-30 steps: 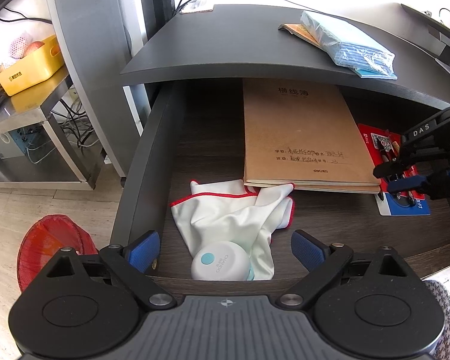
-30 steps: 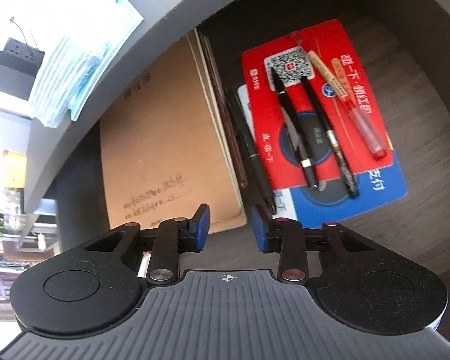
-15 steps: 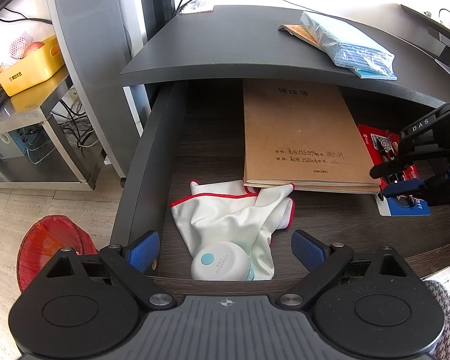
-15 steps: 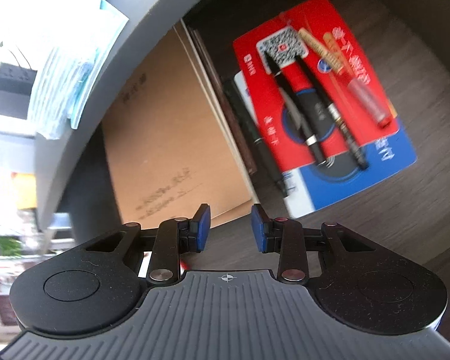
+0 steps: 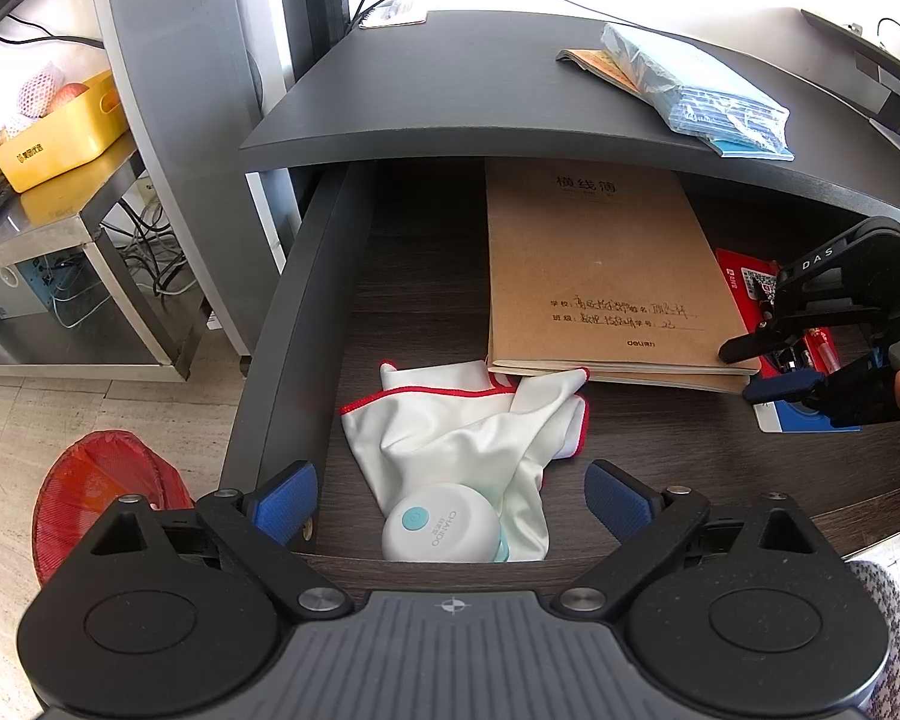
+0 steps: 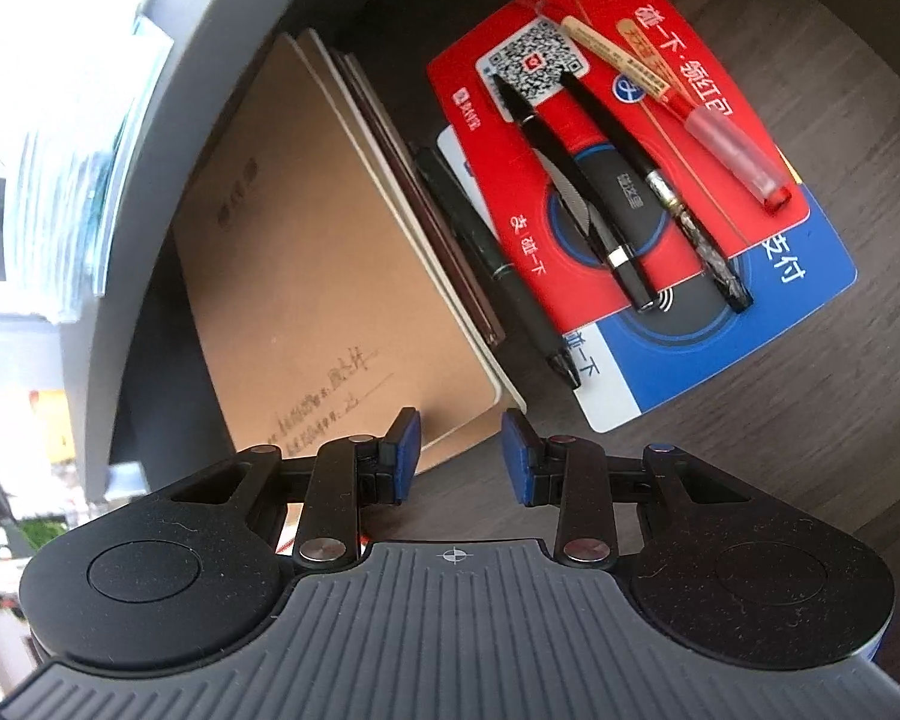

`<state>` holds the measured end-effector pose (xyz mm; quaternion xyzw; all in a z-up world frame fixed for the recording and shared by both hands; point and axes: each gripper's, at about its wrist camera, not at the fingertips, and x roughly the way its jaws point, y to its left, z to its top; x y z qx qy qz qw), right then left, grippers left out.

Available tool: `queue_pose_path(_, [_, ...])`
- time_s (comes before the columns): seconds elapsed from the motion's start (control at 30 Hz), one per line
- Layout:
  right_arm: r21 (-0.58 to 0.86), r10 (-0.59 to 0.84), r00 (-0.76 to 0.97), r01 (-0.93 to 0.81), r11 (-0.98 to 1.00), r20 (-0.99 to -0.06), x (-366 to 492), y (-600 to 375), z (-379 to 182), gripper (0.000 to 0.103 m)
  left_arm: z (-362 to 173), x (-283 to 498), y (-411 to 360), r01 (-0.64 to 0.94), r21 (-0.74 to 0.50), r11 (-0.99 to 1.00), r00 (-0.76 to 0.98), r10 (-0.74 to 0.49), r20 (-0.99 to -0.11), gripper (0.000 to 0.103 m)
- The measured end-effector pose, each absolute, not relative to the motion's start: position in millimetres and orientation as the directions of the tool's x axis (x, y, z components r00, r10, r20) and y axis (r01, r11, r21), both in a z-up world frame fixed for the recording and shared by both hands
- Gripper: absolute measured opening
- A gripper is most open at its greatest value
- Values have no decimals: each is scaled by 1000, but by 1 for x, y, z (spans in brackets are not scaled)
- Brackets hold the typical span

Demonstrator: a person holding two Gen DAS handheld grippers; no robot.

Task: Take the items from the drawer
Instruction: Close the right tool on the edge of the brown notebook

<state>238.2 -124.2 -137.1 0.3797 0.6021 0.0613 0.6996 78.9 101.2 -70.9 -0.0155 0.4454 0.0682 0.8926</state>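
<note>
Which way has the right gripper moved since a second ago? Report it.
Yes: the right gripper slid slightly left, toward the brown notebook's front right corner.

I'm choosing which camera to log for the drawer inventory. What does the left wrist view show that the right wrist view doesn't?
Only the left wrist view shows the white cloth with red trim, the round white case at the drawer's front, the left gripper open, and the right gripper seen from outside. Only the right wrist view shows the pens laid out on the cards. Both show the brown notebook and the red card over a blue card.
</note>
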Motion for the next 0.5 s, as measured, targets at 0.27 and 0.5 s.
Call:
queue_pose_path(0.27, [647,563,318,389,656,-763,236,-128,-138,38,-71,79,102,-134,31,991,594,105,-798,97])
queue_pose_path(0.5, [715,597,395,376,589,-699,227,-135,-136,37,-71,80,102,-133,30,991,593,104,-799,98])
